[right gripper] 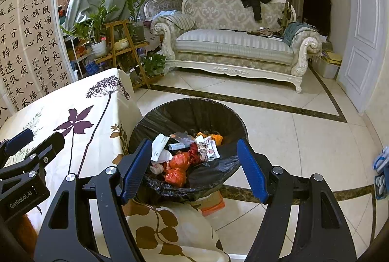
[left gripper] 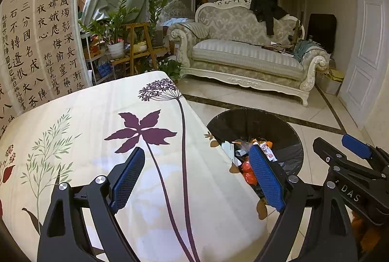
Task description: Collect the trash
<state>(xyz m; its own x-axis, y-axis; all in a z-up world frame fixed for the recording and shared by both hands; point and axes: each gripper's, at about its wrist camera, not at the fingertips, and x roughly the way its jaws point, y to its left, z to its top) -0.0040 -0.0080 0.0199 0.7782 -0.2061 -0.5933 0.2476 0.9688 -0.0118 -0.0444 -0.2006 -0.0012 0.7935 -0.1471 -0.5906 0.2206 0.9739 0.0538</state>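
Left claw (left gripper: 197, 179) and right claw (right gripper: 194, 169) both hanging wide open, empty. Trash (right gripper: 184, 157) lying in lined bin (right gripper: 194, 111), frame centre; bench (left gripper: 97, 121) showing none. Collection looking nearly finished.

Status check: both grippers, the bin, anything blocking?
Left gripper open, empty, over tablecloth. Right gripper open, empty, above trash bin. Bin holds wrappers. Nothing in the way.
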